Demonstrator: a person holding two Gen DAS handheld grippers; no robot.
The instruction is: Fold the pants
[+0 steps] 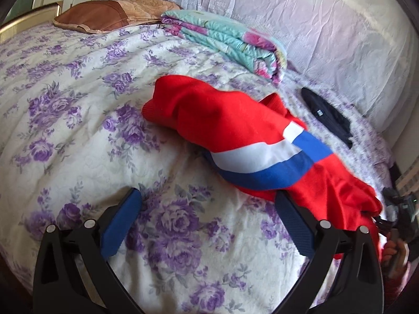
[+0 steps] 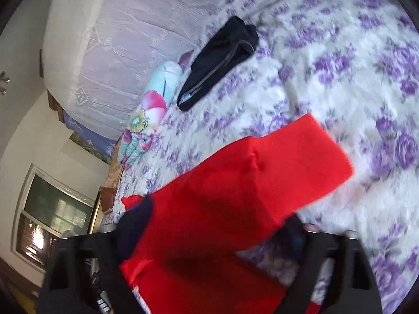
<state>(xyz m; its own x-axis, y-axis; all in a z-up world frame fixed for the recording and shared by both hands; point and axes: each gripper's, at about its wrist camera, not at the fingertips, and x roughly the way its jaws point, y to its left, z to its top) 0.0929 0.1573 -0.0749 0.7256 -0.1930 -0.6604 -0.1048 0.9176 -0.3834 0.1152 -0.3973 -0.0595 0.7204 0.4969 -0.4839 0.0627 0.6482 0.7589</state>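
The red pants (image 1: 235, 136), banded white and blue, lie bunched on the bed (image 1: 78, 104), one end lifted by your right tool (image 2: 209, 261), whose jaws appear closed on the cloth, though blur hides the pads. Your left tool (image 1: 207, 222) hangs wide open, holding nothing, just beside the fabric. No clean fold shows yet; most of the job looks ahead. A dark folded garment (image 2: 220, 60) lies well apart.

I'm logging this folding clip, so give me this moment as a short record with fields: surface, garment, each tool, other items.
surface: bed with purple floral bedspread
garment: red pants with white and blue stripes, bunched, partly lifted
left tool: open, empty, right finger at the pants' edge
right tool: shut on red pants
other items: folded floral quilt, brown pillow, black garment
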